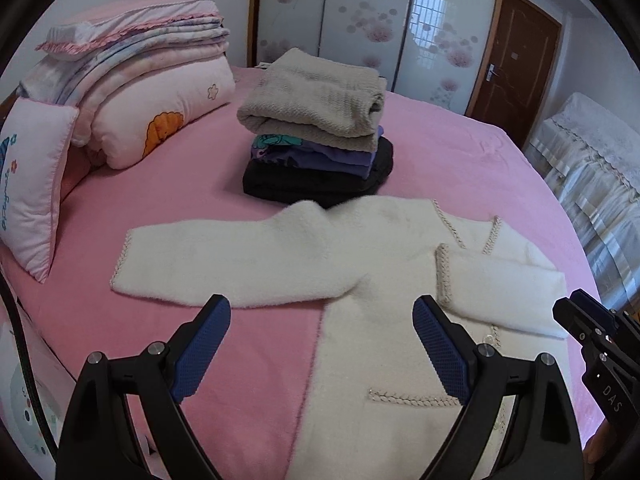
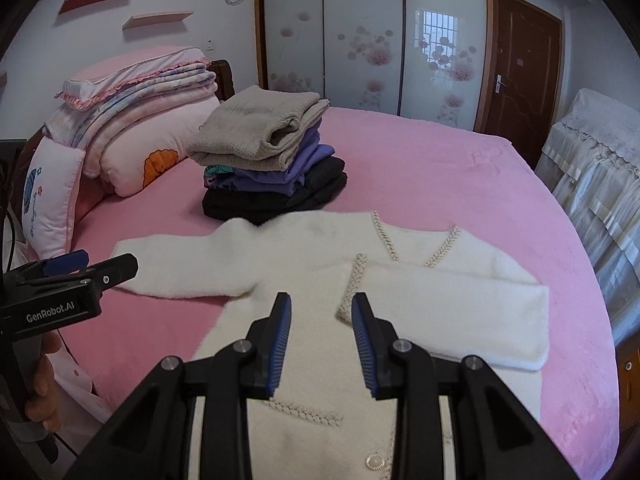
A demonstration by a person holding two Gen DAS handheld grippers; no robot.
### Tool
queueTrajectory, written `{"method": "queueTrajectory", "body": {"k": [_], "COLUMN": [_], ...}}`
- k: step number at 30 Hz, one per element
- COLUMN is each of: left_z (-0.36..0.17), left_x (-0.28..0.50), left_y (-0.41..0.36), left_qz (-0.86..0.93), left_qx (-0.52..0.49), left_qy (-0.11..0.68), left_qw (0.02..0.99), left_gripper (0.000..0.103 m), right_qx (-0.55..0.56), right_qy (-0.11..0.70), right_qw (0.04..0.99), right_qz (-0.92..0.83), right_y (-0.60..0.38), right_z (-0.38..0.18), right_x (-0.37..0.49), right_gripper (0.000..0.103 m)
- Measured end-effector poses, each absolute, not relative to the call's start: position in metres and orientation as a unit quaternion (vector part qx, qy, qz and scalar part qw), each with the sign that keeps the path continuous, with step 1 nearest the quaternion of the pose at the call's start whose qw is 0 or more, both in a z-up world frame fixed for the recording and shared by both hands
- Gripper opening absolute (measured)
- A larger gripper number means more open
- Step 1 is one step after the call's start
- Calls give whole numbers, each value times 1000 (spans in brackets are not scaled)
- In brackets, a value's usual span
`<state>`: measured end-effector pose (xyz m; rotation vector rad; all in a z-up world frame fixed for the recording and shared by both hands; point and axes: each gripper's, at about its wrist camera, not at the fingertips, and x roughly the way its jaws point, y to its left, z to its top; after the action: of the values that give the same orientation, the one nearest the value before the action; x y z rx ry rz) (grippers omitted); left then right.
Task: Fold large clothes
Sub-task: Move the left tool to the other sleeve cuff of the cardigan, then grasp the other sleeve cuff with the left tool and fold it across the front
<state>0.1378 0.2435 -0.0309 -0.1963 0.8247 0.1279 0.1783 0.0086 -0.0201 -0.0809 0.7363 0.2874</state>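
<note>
Your left gripper [image 1: 322,344] hangs above the near part of the bed with its jaws spread wide and nothing between the blue pads [image 1: 204,350]; below the gap you see pink sheet and the left edge of the white cardigan [image 1: 384,280]. Your right gripper [image 2: 322,340] has its jaws partly apart, and they hold nothing: the pads stand clear above the cardigan's front. The cardigan lies flat on the pink bed [image 2: 460,168], collar toward the far side, one sleeve stretched out to the left and the other folded across the chest so that its braided cuff [image 2: 354,280] lies near the middle. Its hem is cut off by the bottom of both views, and your gripper bodies hide much of the lower front; only one button [image 2: 375,461] and part of a braided pocket trim [image 2: 308,412] show between the black arms. Just beyond the collar stands a stack of folded clothes [image 1: 316,128], beige knit on top, purple in the middle, black beneath; whether its bottom piece touches the cardigan you cannot tell, since the white fleece blurs against it. Folded quilts [image 1: 152,80] and a pillow [image 1: 36,184] sit at the far left. In the right wrist view your left hand [image 2: 42,392] shows only partly at the frame's edge.
</note>
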Motion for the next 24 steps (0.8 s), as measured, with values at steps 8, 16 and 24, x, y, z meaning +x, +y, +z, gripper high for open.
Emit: {"method": "queueTrajectory", "body": {"k": [8,16,24], "left_z": [-112,-218,-256], "left_x": [176,190,206], "left_y": [321,402,428], "left_qz": [97,175,194], "left_qx": [-223,-369,-415], "left_qy": [435,469,442], "left_qw": [867,783,771], "left_gripper": [92,91,90], "right_qx": [-61,-76,-85], "right_qy": [368,415,443], "right_qw": [915,888,873], "right_qz": [154,181,184], "right_y": [55,93,111], "right_z": [-52,-106,-141], "right_x": [217,245,261], "right_gripper": [31,31,31]}}
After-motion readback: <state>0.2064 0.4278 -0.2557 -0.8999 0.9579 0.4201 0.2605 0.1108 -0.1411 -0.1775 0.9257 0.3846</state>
